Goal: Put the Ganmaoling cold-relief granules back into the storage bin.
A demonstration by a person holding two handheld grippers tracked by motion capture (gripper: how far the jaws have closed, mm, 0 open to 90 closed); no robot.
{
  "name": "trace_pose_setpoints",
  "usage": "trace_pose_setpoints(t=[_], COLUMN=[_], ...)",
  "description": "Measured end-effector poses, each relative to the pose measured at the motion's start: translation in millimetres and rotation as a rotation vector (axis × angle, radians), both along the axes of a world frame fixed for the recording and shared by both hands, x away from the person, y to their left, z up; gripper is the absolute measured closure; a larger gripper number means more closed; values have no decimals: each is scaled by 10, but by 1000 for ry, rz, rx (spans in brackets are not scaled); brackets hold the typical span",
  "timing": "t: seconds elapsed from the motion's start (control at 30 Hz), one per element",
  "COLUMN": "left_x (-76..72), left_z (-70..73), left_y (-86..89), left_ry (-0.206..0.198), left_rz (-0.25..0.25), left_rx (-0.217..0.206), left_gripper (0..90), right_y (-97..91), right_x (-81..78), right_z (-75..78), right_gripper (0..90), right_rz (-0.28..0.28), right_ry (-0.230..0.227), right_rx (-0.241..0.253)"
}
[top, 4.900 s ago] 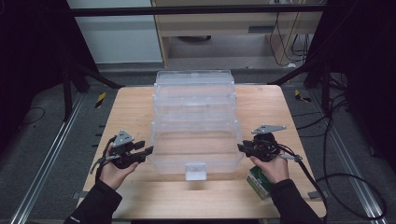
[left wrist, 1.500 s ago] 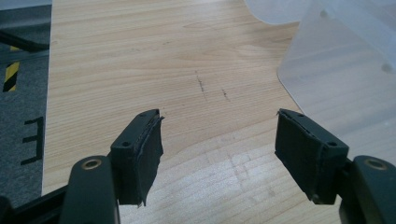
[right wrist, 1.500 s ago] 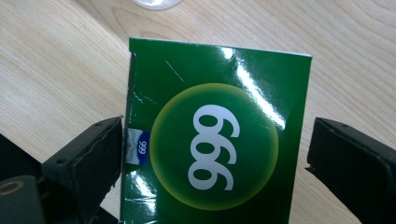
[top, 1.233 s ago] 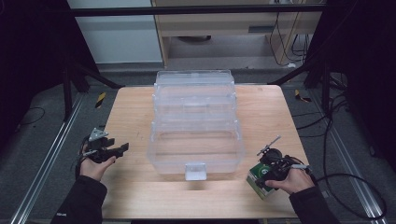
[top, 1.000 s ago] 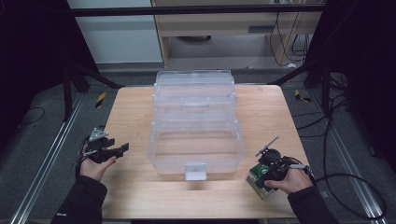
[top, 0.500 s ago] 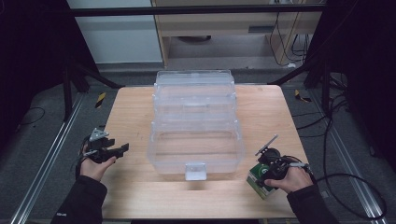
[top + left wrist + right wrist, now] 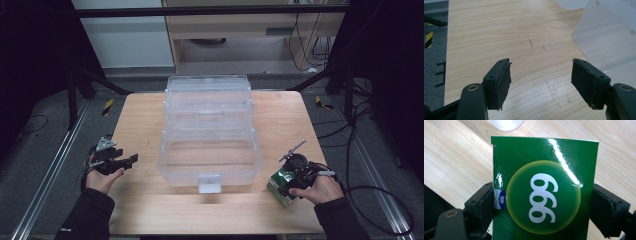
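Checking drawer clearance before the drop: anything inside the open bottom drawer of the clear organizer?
The open drawer of the clear organizer looks empty; the wood table shows through it. Glare hides its corners.

The green box [image 7: 544,195] carries a yellow-rimmed green circle with white digits and a small blue label. The storage bin [image 7: 209,135] is clear plastic on a pale wood-grain table [image 7: 135,115].

The worktop [image 7: 145,120] is pale wood with fine grain, matt; the storage box [image 7: 210,140] is clear, smooth plastic; the green carton [image 7: 544,195] is glossy card, creased at one edge; the right hand-held gripper [image 7: 544,212] has matt black pads.
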State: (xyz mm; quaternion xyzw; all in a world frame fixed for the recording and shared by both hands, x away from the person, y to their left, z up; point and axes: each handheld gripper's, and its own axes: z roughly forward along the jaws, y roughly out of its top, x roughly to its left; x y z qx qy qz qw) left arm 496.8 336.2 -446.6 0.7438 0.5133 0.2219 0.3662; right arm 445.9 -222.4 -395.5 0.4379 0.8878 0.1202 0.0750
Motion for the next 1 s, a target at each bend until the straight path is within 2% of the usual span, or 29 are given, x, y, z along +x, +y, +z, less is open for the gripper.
trace_pose_setpoints(t=[0.43,0.67,1.0], left_x=[5,7,10], left_z=[-15,-22,-31], left_y=[-9,-14,-18], left_ry=[8,11,15], left_rz=[-4,-5,-7], left_rx=[5,5,8], left_gripper=[309,309,308], right_y=[-50,-61,-45], right_x=[68,133,273], right_z=[384,607,935], right_gripper=[174,174,175], right_rz=[-5,-21,4], right_ry=[-129,-174,-230], right_rx=[34,43,63])
